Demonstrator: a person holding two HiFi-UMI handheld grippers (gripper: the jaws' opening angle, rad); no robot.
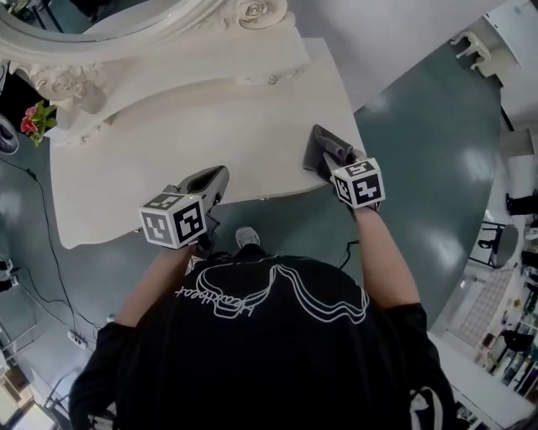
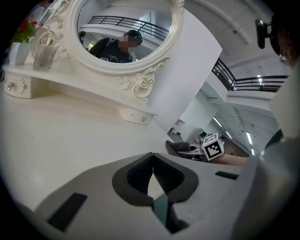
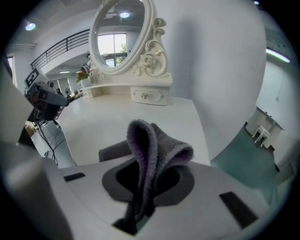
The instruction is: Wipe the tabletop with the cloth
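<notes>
Cloth (image 1: 318,144), dark grey, lies bunched at the right front edge of the white surface (image 1: 168,143) in the head view. The right hand-held gripper (image 1: 334,158) is at it, and its marker cube sits just behind, above the person's forearm. The left hand-held gripper (image 1: 217,176) rests its tips on the front edge of the surface, well apart from the cloth. An ornate white mirror (image 1: 126,25) stands at the back of the surface, and red flowers (image 1: 35,120) show near its left end.

In the left gripper view, the left hand-held gripper (image 2: 153,161) is clenched, its ribbed pads meeting at the tips with nothing between them. Bare surface (image 2: 70,136) stretches ahead to the mirror (image 2: 126,33). A clear glass bottle (image 2: 45,56) stands on the raised shelf beside the mirror. The right hand-held gripper's marker cube (image 2: 212,146) shows far to the right.

In the right gripper view, the right hand-held gripper (image 3: 149,180) grasps the cloth (image 3: 150,145). A fold of it loops up out of the jaws, and a loose end trails onto the surface (image 3: 122,117) to the left. Beyond it, a small drawer (image 3: 149,96) sits under the mirror (image 3: 123,35).
</notes>
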